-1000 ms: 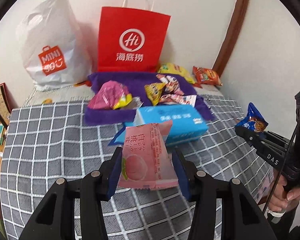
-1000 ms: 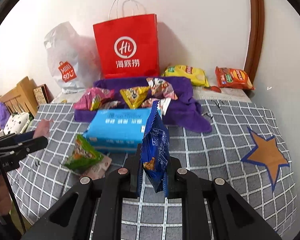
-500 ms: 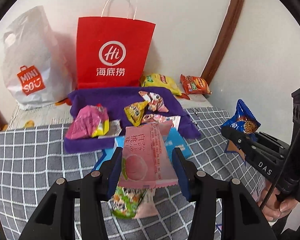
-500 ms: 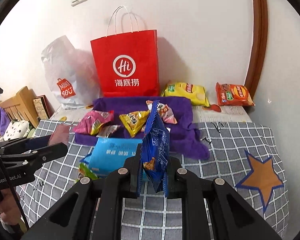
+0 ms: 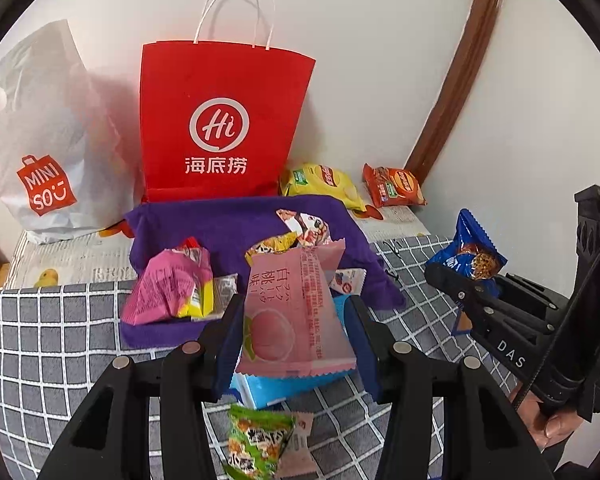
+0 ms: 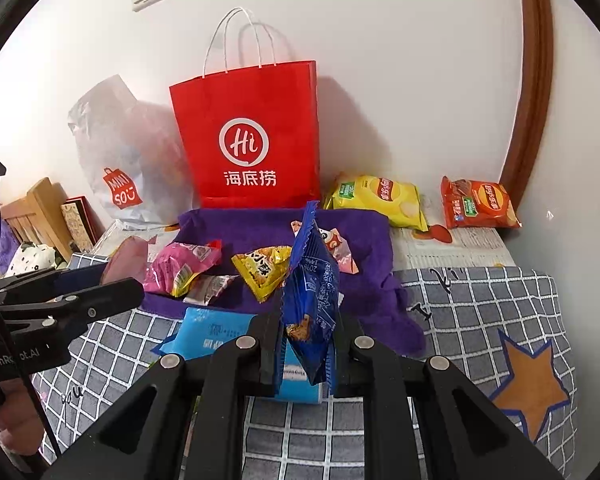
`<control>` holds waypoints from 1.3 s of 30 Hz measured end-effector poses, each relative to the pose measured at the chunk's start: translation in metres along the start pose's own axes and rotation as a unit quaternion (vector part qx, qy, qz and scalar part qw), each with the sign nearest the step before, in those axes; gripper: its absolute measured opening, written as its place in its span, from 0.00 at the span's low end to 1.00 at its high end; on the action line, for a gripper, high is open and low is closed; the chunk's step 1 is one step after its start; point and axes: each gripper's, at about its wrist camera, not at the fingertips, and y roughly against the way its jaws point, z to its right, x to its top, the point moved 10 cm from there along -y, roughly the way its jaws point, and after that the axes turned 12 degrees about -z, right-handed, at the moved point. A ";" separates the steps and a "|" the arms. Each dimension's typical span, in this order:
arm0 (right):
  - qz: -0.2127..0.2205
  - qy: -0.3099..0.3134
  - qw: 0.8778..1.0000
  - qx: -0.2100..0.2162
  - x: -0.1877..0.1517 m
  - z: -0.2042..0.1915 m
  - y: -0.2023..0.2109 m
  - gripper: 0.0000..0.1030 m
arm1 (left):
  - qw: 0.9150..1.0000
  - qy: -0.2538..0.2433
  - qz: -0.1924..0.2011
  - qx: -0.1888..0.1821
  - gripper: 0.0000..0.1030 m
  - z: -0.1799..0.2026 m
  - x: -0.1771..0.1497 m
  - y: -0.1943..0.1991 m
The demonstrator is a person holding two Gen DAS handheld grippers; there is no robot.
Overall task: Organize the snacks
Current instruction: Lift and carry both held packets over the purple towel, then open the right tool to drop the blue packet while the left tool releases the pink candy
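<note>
The left gripper (image 5: 296, 344) clamps a pink peach snack packet (image 5: 296, 312) upright between its pads; the right gripper (image 6: 304, 354) pinches a blue cookie packet (image 6: 310, 300), its fingers narrow. Below them a blue tissue pack (image 6: 212, 330) lies on the checked blanket (image 6: 480, 312). Beyond, more snacks sit on a purple cloth (image 5: 220, 220) before a red paper bag (image 5: 220, 120) at the blanket's far edge.

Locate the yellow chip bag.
In the right wrist view, the yellow chip bag lies at the back by the wall, right of the red paper bag and left of the orange chip bag.
</note>
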 end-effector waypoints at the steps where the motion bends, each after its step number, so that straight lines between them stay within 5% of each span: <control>1: 0.000 0.001 1.000 -0.001 0.002 0.000 -0.002 0.15 | 1.000 0.001 0.000 -0.001 0.46 -0.002 0.003 -0.001; 14: -0.004 0.005 1.000 -0.005 0.049 0.004 -0.032 0.15 | 0.999 0.034 0.009 0.029 0.46 -0.052 0.046 -0.006; 27: 0.001 0.021 0.999 0.036 0.119 -0.017 -0.070 0.15 | 0.996 0.084 0.007 0.031 0.46 -0.105 0.100 -0.035; 39: -0.093 0.073 0.991 0.062 0.094 -0.028 -0.152 0.15 | 0.994 0.093 -0.039 0.029 0.46 -0.124 0.094 -0.094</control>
